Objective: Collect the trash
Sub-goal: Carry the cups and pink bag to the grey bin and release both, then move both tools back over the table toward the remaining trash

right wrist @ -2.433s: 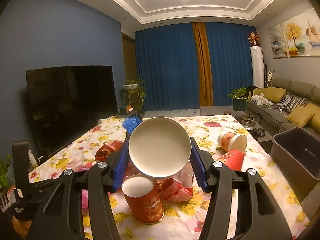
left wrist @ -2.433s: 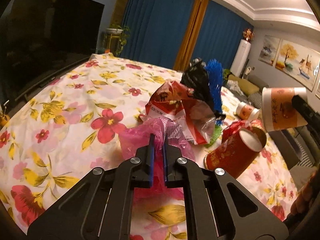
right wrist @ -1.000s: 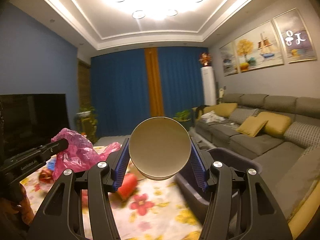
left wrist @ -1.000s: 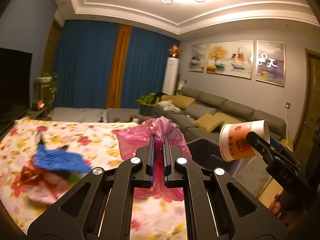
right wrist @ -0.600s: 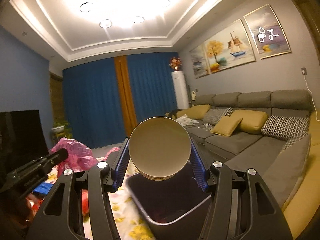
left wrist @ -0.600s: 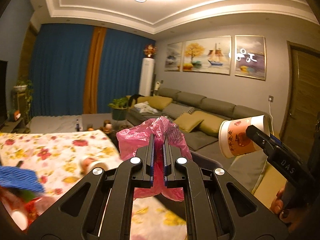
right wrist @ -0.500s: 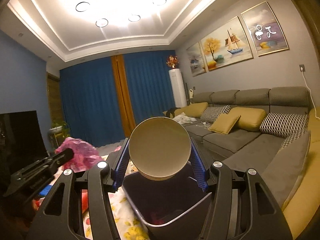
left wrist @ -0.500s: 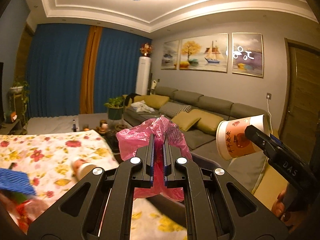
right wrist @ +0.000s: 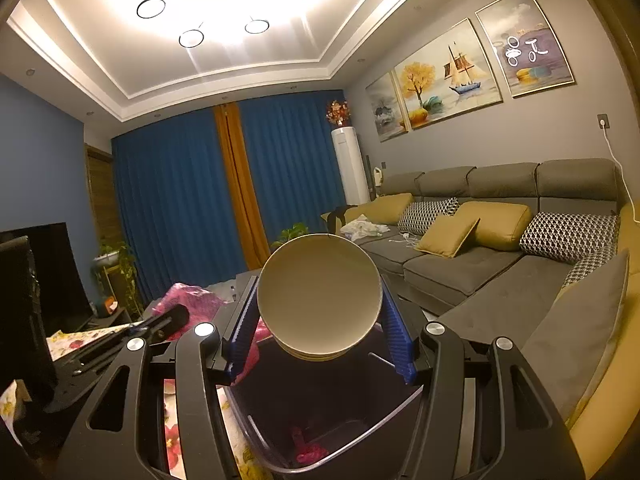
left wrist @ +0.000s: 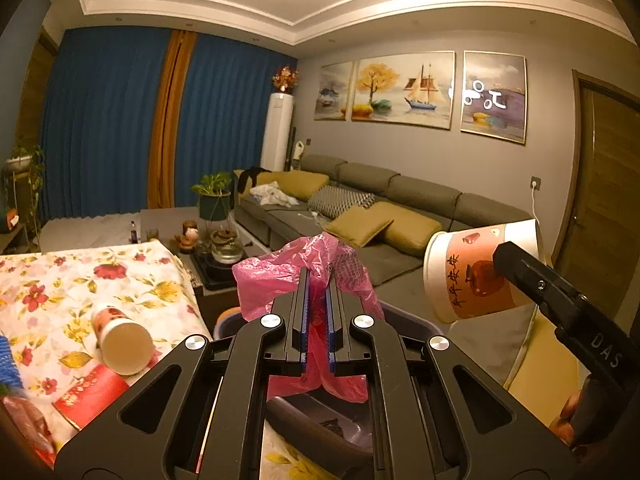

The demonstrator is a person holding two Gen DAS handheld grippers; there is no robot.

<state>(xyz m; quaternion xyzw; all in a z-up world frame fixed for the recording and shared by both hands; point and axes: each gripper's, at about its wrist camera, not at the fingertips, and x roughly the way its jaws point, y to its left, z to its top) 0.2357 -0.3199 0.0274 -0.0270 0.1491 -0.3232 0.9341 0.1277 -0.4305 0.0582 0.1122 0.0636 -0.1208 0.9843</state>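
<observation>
2 grips: left gripper [left wrist: 316, 300] clamps crinkled pink bag [left wrist: 280, 276]; right gripper [right wrist: 320, 334] pinches round paper cup [right wrist: 318, 296] above dark bin [right wrist: 340, 412].

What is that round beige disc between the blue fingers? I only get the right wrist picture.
Observer: It is the base of a paper cup. The left wrist view shows its orange side with a fruit picture and characters. The right gripper clamps it.
Operator: And the pink thing on my left?
Observer: A pink plastic bag, pinched between the shut fingers of the left gripper.
Operator: Any trash on the table?
Observer: Yes, a second cup lies on its side on the floral table.
</observation>
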